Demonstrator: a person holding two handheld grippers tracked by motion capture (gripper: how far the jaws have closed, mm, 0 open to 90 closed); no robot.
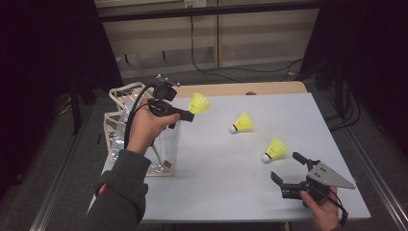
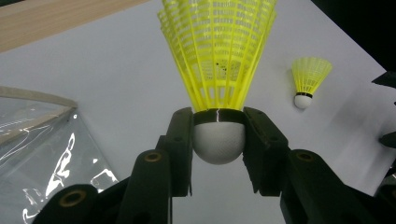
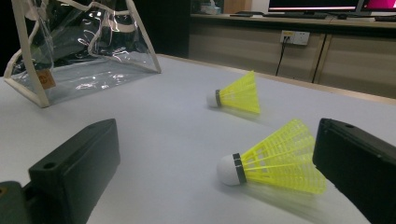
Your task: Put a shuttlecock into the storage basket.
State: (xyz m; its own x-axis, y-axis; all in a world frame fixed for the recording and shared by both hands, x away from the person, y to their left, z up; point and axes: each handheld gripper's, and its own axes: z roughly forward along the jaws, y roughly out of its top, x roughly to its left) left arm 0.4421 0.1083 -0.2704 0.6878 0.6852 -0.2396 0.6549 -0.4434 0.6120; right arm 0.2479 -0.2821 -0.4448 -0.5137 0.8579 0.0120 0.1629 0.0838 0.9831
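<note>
Clamped by its cork in the left hand-held gripper [image 2: 218, 140], a yellow shuttlecock [image 2: 218, 70] is carried toward the clear bag [image 1: 118, 127] at nine o'clock, awaiting release inside, while the right hand-held gripper [image 1: 286, 169] is held apart near another shuttlecock [image 1: 274, 149] on the bench [image 1: 216, 159].

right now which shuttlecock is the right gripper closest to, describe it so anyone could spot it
Start at the white table and go to its near right corner, where the right gripper rests with jaws open. The yellow shuttlecock lies on its side just beyond those jaws. Unlike the other loose one nearer the table's middle, or the one clamped in the left gripper, it sits closest to the table's right edge.
</note>
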